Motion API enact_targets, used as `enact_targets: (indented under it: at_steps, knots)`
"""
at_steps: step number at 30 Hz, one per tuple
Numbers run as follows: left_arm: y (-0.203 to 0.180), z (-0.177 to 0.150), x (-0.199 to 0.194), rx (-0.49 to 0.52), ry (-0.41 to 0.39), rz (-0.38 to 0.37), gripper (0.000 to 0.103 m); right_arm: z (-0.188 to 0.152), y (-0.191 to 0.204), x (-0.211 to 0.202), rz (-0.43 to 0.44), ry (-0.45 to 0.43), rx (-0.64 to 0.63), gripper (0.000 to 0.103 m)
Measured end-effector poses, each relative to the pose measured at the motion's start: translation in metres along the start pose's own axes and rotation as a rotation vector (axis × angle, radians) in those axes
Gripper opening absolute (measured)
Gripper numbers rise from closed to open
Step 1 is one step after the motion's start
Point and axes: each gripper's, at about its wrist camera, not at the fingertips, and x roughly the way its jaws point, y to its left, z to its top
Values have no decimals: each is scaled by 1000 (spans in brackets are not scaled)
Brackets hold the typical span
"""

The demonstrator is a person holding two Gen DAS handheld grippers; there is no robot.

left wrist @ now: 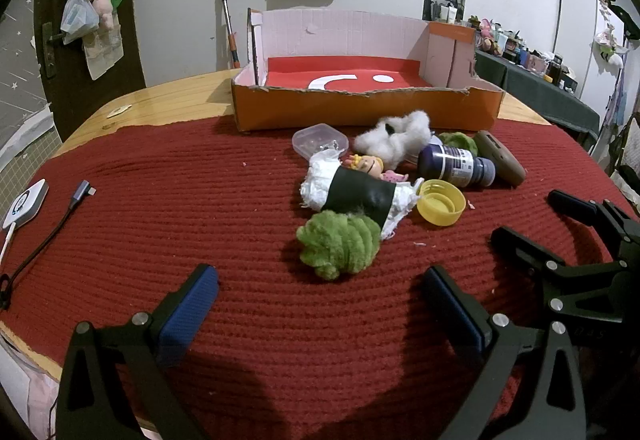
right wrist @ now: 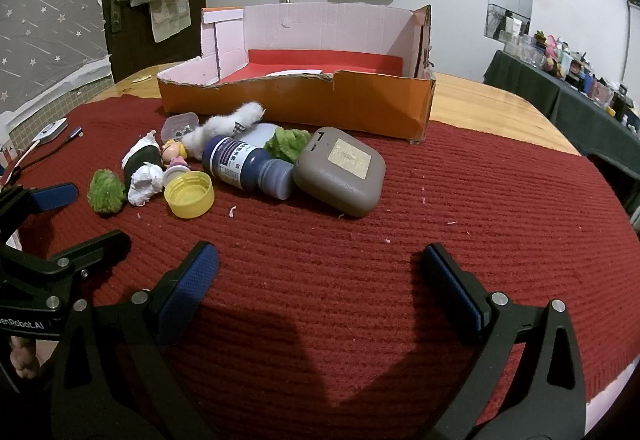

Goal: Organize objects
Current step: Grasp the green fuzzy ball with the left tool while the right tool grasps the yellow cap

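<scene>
orange cardboard box (left wrist: 360, 112): red sheet inside, nothing else seen | clutter on red mat (left wrist: 200, 200) before box: dark bottle (right wrist: 248, 170), yellow cap (right wrist: 189, 194), grey case (right wrist: 340, 170), green pompom (left wrist: 340, 244) | left gripper (left wrist: 320, 300), right gripper (right wrist: 320, 272): jaws wide apart, empty

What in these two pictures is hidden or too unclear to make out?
- Orange box floor: right wrist view, mostly hidden by its front wall.
- Dark bottle label: both views, print too small to read.
- Clear plastic case contents: left wrist view, too small to identify.
</scene>
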Motion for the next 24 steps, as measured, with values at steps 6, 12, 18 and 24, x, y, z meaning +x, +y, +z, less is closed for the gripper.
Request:
enact_targets:
  at_steps: [6, 12, 18, 24]
  knots:
    - [0, 0, 0, -1, 4, 2, 103, 2, 1, 0, 3, 5, -2, 103]
    - [0, 1, 0, 1, 11, 4, 103, 4, 2, -2, 10, 31, -10, 103]
    - [2, 4, -1, -4, 25, -16, 101, 9, 0, 0, 17, 73, -13, 103]
    - [3, 10, -1, 9, 28, -26, 91, 11, 3, 0, 32, 90, -23, 102]
